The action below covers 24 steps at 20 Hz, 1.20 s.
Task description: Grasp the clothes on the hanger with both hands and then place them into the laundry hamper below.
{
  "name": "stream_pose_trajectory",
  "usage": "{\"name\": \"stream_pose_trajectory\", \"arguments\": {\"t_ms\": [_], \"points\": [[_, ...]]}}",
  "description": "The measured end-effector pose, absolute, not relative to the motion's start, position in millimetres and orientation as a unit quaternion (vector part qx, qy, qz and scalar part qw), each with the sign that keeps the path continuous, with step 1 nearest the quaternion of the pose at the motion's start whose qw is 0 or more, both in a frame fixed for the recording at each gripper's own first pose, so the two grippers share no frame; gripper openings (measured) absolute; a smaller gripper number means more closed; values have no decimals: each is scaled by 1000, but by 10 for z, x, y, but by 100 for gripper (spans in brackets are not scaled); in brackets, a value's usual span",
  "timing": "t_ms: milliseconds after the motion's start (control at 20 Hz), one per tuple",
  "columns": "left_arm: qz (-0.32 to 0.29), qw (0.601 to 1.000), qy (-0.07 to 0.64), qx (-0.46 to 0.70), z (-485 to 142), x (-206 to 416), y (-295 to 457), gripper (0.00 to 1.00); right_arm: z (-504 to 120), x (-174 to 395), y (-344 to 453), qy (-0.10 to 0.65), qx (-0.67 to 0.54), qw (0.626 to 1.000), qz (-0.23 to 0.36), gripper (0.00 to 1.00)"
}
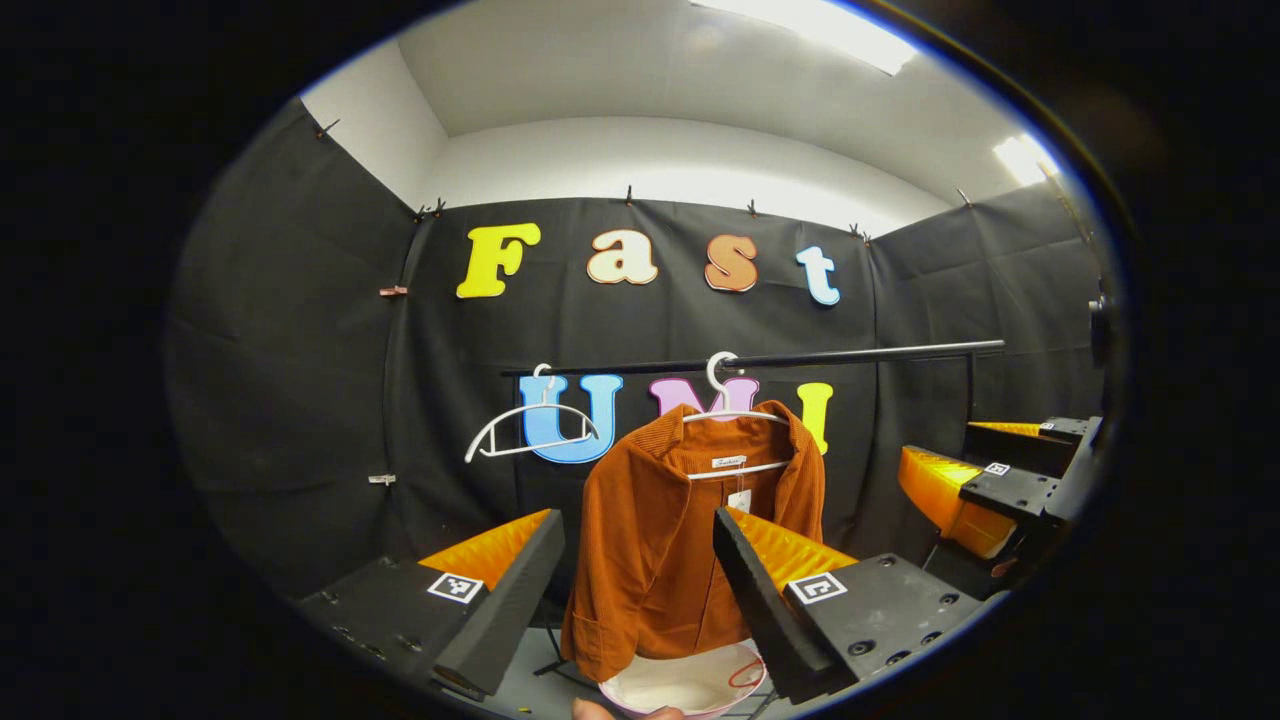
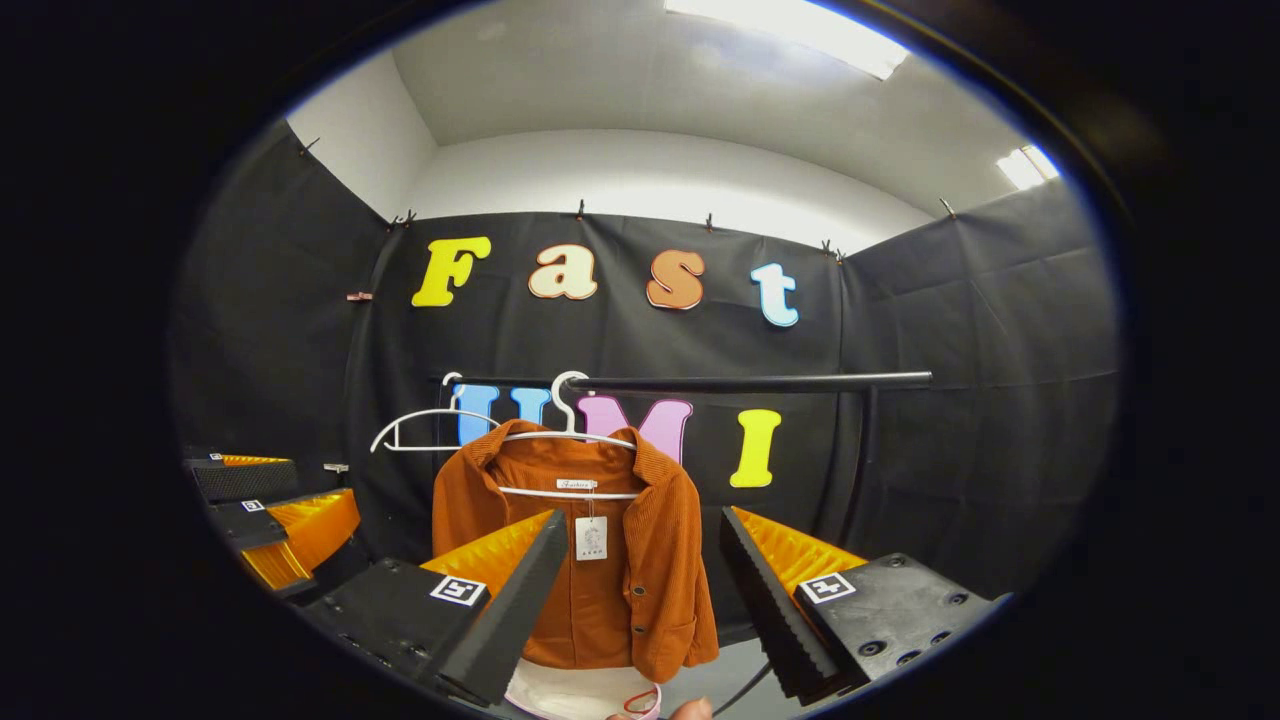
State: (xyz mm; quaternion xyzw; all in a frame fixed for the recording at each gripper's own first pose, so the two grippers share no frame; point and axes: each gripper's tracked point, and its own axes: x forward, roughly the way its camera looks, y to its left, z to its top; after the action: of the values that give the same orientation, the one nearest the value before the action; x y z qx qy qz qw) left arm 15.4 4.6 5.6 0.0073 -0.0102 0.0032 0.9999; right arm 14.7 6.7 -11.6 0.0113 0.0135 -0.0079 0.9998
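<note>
In the left gripper view the left claw (image 1: pixel 638 585) is sitting with its fingers wide apart and nothing between them, framing the garment ahead, apparently lining up for a grasp; in the right gripper view the right claw (image 2: pixel 640 590) is likewise standing spread and empty; below them the pale laundry hamper (image 2: pixel 560 692) is waiting under the clothes to catch them; beyond, the orange jacket (image 1: pixel 660 560) is hanging on a white hanger (image 1: pixel 735 415) from the black rail (image 1: pixel 850 355), beside an empty hanger (image 1: pixel 525 425).
</note>
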Motion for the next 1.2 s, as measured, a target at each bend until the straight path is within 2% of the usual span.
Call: {"name": "stream_pose_trajectory", "arguments": {"t_ms": [200, 250, 350, 800, 850, 950, 1000, 1050, 1200], "points": [[-16, 1000, -3, 12, -75, 495, -124, 95, -198, 429, 17, 13, 13, 1000, -6, 98], [-16, 1000, 0, 8, -113, 599, -162, 92, -235, 527, 2, 12, 13, 1000, -3, 98], [-10, 1000, 0, 0, -172, 850, -193, 95, -344, 716, -37, 21, 23, 999, 4, 98], [54, 998, 2, 33, -677, 2100, -219, 95, -846, 1408, -227, 51, 30, 998, 27, 99], [66, 997, 1, 36, -706, 2204, -192, 92, -898, 1486, -221, 54, 32, 998, 32, 98], [83, 996, -7, 40, -746, 2374, -140, 95, -1015, 1638, -165, 59, 36, 997, 43, 98], [89, 995, -10, 44, -774, 2463, -110, 92, -1071, 1717, -136, 60, 37, 996, 49, 98], [93, 995, -9, 48, -796, 2529, -92, 94, -1107, 1785, -115, 62, 36, 996, 53, 98], [106, 993, -9, 54, -826, 2670, 12, 92, -1260, 2007, -15, 66, 34, 995, 63, 98]]}}
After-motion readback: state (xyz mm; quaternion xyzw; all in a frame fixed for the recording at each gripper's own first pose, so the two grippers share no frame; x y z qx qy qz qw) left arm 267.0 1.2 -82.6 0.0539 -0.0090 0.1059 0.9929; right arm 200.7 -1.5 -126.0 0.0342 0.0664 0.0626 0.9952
